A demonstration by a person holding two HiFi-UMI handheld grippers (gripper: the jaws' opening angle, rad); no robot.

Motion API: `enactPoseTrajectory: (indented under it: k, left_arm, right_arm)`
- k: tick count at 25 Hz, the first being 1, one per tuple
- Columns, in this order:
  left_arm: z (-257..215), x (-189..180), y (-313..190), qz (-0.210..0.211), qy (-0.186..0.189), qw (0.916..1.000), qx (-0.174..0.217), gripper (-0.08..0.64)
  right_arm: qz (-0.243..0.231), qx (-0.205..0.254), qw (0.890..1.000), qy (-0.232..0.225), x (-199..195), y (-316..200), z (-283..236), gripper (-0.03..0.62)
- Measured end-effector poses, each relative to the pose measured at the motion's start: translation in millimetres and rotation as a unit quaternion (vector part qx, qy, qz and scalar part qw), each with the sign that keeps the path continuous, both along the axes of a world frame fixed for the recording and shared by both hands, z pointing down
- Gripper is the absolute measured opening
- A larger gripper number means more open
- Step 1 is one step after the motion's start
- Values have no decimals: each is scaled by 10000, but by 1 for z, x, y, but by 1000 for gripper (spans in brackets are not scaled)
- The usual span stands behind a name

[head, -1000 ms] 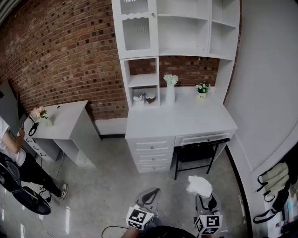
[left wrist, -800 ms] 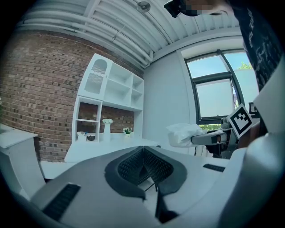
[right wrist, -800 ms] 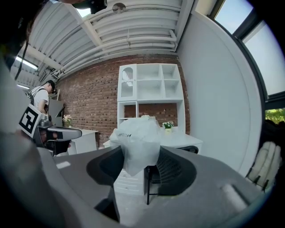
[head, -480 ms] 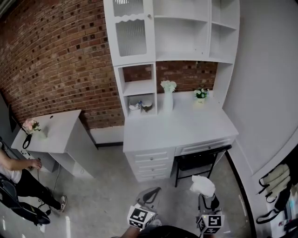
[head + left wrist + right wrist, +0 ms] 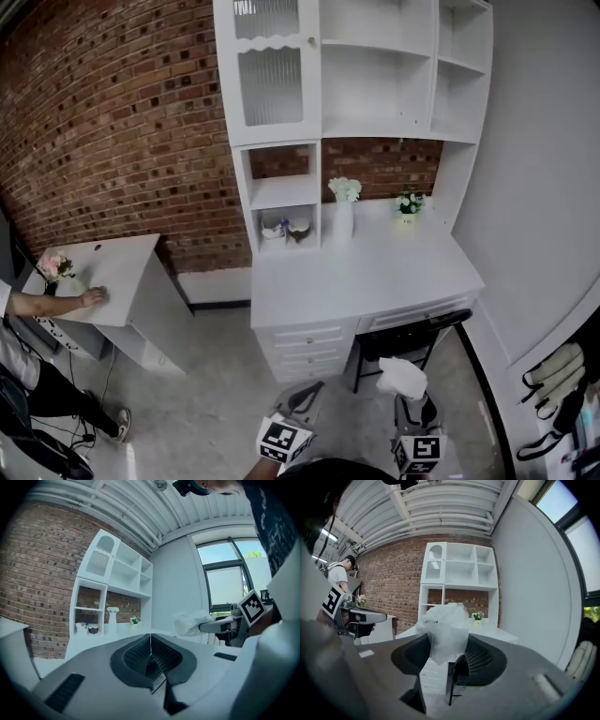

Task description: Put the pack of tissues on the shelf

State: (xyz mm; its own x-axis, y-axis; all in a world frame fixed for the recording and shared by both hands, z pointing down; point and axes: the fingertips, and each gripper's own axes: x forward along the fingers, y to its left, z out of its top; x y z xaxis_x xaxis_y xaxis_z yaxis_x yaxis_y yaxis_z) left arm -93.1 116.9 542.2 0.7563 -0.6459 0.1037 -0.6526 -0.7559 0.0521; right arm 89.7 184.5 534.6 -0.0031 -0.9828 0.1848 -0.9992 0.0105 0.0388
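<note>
Plastic-wrapped pack of tissues point(image 5: 443, 620) sat pinched in your right gripper point(image 5: 447, 641), bound for the shelf point(image 5: 380, 131); your left gripper point(image 5: 150, 644) had fingers shut, empty.

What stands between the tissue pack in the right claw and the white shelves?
The pack of tissues, held in the right claw, faces the black chair and the white desk below the shelves; a vase and small plant stand on it.

A white desk point(image 5: 375, 267) stands against a red brick wall point(image 5: 112, 122), on a seemingly polished grey floor point(image 5: 216, 394).
</note>
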Motion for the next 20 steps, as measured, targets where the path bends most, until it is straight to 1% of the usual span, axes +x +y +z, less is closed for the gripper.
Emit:
enactPoseTrajectory:
  k: [2,6,10,13,18,20]
  left_arm:
    - [-3,-3,-6,-20,9,10000,20,12]
    - [0,-3,-11,8,35,10000,-6,12]
    - [4,-4,-16,-81,0,9999,-63,12]
    - [2,0,-25,-97,43,9999,-13,12]
    - [7,4,-41,-177,-133,9997,-118,12]
    - [9,8,-48,-231,-143,9995,-132,12]
  right_arm:
    - [-4,54,10000,66,-1,-6,-1,213]
    - [-101,-122,9997,179,-3,-12,3,213]
    - [-17,-156,9999,19,2,-21,7,213]
    - [-34,-120,9999,60,6,-32,7,212]
    - [-152,-172,9996,156,12,-52,9,213]
    - [-200,-159,9994,240,16,-60,10,213]
